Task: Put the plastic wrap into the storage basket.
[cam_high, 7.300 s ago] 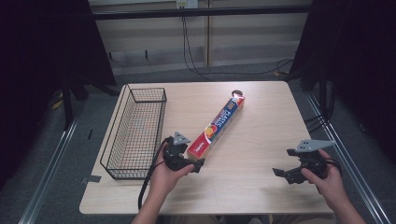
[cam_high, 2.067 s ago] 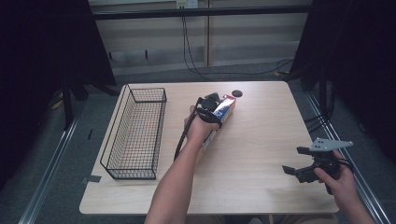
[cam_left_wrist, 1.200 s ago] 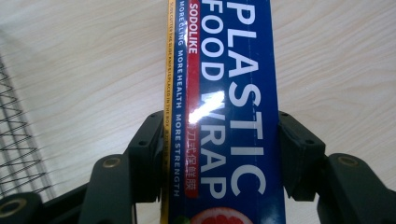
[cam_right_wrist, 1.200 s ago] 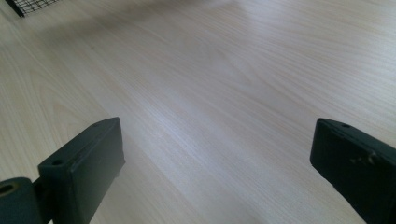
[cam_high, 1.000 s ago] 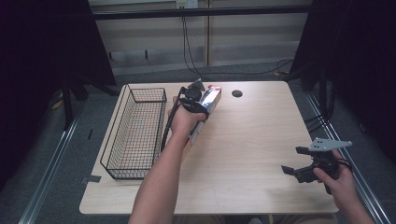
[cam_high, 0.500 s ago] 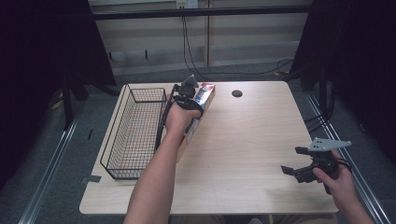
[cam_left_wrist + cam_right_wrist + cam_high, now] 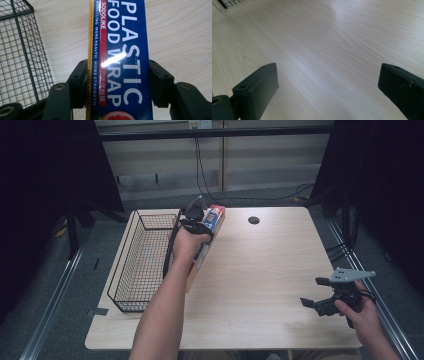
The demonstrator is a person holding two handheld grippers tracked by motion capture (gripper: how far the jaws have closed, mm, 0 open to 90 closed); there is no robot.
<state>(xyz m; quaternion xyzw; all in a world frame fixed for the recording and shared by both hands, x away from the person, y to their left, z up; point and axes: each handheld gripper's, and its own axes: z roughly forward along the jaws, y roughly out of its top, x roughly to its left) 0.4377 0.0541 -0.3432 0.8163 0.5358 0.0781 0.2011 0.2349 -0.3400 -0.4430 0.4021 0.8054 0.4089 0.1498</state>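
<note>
A long blue plastic wrap box [image 7: 214, 217] is lifted off the table, just right of the black wire basket [image 7: 131, 254]. My left gripper [image 7: 197, 222] is shut on the box; in the left gripper view both jaws press the sides of the plastic wrap box [image 7: 122, 62], with the basket [image 7: 20, 50] to its left. My right gripper [image 7: 312, 303] rests near the table's front right corner, open. In the right gripper view its jaws stand wide apart over bare wood, my right gripper [image 7: 327, 87] holding nothing.
The wooden table [image 7: 270, 270] has a round cable hole [image 7: 253, 220] at the back. Cables hang behind the table's far edge. A corner of the basket [image 7: 232, 3] shows far off in the right gripper view.
My left gripper took hold of the box, lifted it and carried it left and back, close to the basket's right wall. The right gripper has stayed in place.
</note>
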